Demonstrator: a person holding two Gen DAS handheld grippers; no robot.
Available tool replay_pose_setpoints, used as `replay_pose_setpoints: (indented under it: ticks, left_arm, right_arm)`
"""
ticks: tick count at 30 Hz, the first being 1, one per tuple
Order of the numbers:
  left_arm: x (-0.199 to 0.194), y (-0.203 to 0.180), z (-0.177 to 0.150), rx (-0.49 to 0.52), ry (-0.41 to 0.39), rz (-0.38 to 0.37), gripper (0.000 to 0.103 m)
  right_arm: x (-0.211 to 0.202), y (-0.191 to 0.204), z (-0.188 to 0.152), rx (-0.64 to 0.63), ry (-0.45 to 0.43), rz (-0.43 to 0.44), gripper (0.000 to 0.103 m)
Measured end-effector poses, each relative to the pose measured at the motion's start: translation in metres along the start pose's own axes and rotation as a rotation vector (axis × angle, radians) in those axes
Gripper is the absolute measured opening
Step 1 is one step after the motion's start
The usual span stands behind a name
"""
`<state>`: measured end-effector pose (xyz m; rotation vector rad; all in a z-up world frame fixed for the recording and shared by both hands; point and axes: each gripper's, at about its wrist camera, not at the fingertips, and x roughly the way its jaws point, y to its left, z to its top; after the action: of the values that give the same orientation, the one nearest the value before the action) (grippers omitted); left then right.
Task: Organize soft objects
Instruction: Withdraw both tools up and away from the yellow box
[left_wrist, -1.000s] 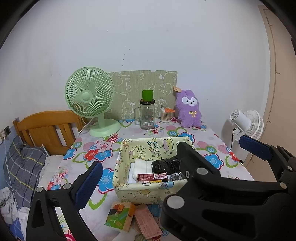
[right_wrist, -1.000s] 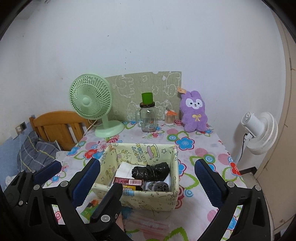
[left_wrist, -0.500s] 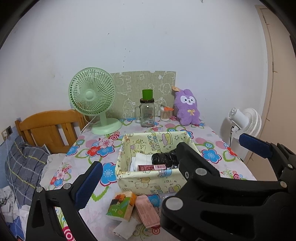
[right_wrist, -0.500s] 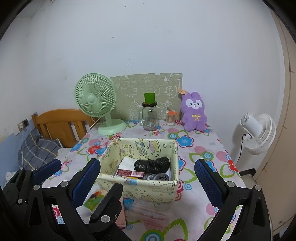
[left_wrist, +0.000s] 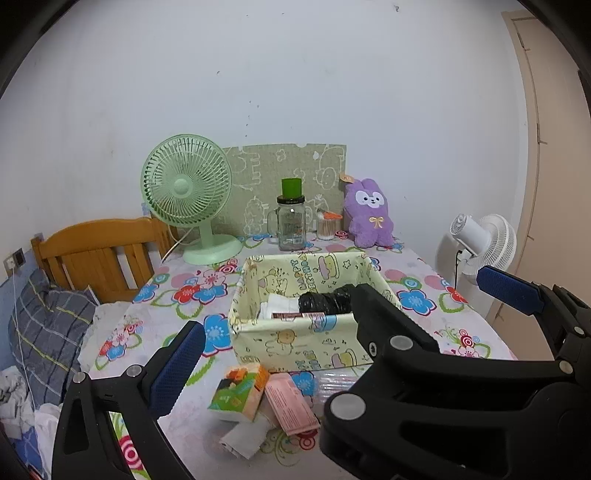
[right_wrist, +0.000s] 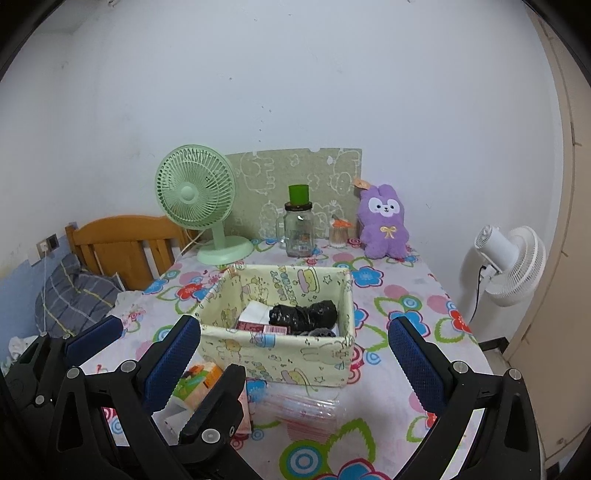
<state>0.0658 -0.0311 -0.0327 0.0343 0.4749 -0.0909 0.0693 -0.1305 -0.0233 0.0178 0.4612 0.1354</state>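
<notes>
So the yellow cartoon-print fabric bin (right_wrist: 280, 354) is sitting mid-counter, and it's got a black crinkly bundle (right_wrist: 303, 315), something white and folded (right_wrist: 255, 312) and a reddish-brown box (right_wrist: 260, 328) in it. Just in front of the bin, on the flowered counter (right_wrist: 402, 295), I've got a little pile: an orange-and-green tissue pack (left_wrist: 240, 391), a pink packet (left_wrist: 291, 402) touching it, a white wrapped thing (left_wrist: 243, 437) closest to me, and a clear plastic bag (right_wrist: 299, 406) lying flat against the bin's front.

My left claw (left_wrist: 340, 325) is spread wide with nothing in it, hovering over the near edge of the counter. Right claw (right_wrist: 291, 358) is the same, wide open and empty, with the bin framed between its blue pads.

Back against the wall there's a purple bunny plush (right_wrist: 384, 221), sitting upright, then a small jar of cotton swabs (right_wrist: 338, 234), a glass mug-jar with a green cup (right_wrist: 299, 194) on top, and a green desk fan (right_wrist: 195, 192). White fan (right_wrist: 513, 266) off the counter's right side, wooden bed frame (right_wrist: 125, 251) on the left.
</notes>
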Motion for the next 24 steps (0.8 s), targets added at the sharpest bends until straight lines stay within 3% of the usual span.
replay_pose_setpoints:
  ticks: [7, 24]
  left_arm:
    - [-0.001, -0.001, -0.014, -0.021, 0.001, 0.005, 0.103]
    - [0.022, 0.008, -0.046, -0.01, 0.088, 0.018, 0.102]
  right_arm:
    - [-0.001, 0.0, -0.013, -0.003, 0.003, -0.003, 0.103]
    - [0.027, 0.007, -0.049, 0.006, 0.09, 0.028, 0.102]
